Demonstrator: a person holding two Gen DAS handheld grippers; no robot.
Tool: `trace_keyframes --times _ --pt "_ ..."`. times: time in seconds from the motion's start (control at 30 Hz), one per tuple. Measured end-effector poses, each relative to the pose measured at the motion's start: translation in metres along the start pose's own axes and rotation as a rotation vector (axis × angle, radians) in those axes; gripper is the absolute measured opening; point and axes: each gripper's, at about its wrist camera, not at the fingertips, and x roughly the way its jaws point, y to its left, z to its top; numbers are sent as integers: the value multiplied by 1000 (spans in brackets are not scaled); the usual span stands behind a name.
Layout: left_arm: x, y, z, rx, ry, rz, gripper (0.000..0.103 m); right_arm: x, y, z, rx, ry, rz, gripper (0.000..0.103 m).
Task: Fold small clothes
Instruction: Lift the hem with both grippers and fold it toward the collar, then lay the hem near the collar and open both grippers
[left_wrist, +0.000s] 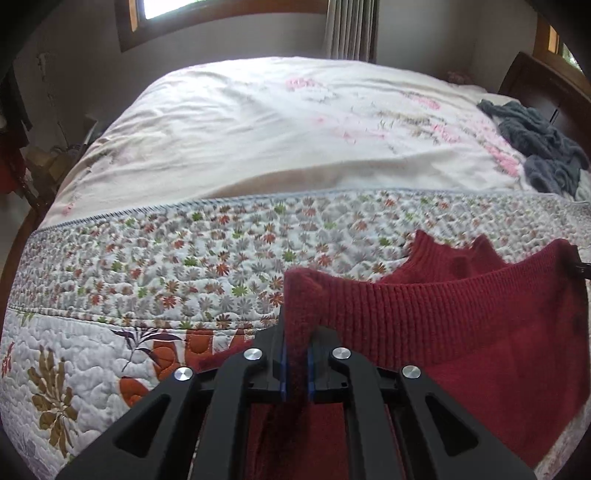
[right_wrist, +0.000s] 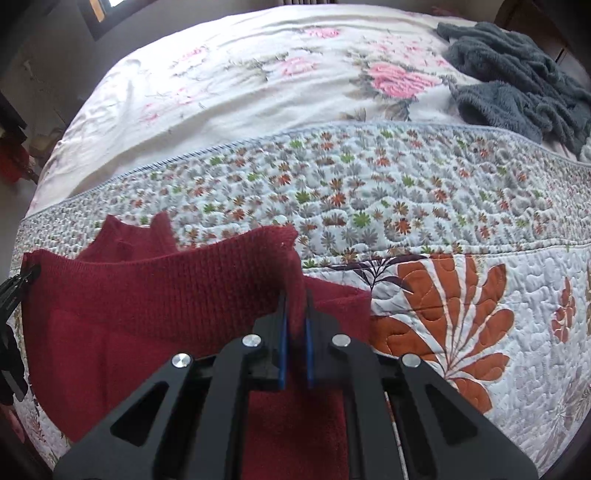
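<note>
We hold the red sweater (left_wrist: 461, 314) by its ribbed hem, one corner in each tool. The left gripper (left_wrist: 295, 332) has its jaws nearly closed, pinching a bunched corner of the knit between the blue pads (left_wrist: 282, 369). The right gripper (right_wrist: 295, 317) does the same at the other corner, its jaws also clamped tight on red fabric. The hem stretches between the two grips as a raised band, running from side to side across the quilt (right_wrist: 443, 206), and its long axis is parallel to the quilt's stitched far edge.

The rest of the sweater lies on the quilt, beyond and below the hem, with the collar (right_wrist: 125, 236) at the end of it nearest that stitched edge. So we judge that the coming fold carries the hem forward over the body towards the collar, both hands moving together and neither of them nearer to it.

Much is hidden. The gripper frames cover the fabric under them, and we cannot see the sleeves or whether the body lies flat. A grey towel (right_wrist: 517, 74) lies well beyond the quilt, on the pale bedspread (left_wrist: 277, 129), and is clear of the work.
</note>
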Motion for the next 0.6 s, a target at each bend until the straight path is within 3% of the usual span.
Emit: trace_keyframes --times 0.17,0.37,0.5,0.57,0.6 --pt "29 -2 -8 8 57 25 8 29 -3 -4 3 44 -23 6" --pt "33 2 -12 -14 72 28 14 41 -5 -9 19 52 -26 8" --pt "11 17 -9 -85 73 -33 19 17 -6 -13 21 13 -7 24" --pt "-11 27 -12 -105 51 -68 24 -3 -12 -20 31 -20 7 37" --pt "-25 34 -15 -113 35 -89 30 -12 -15 -24 39 -32 27 38"
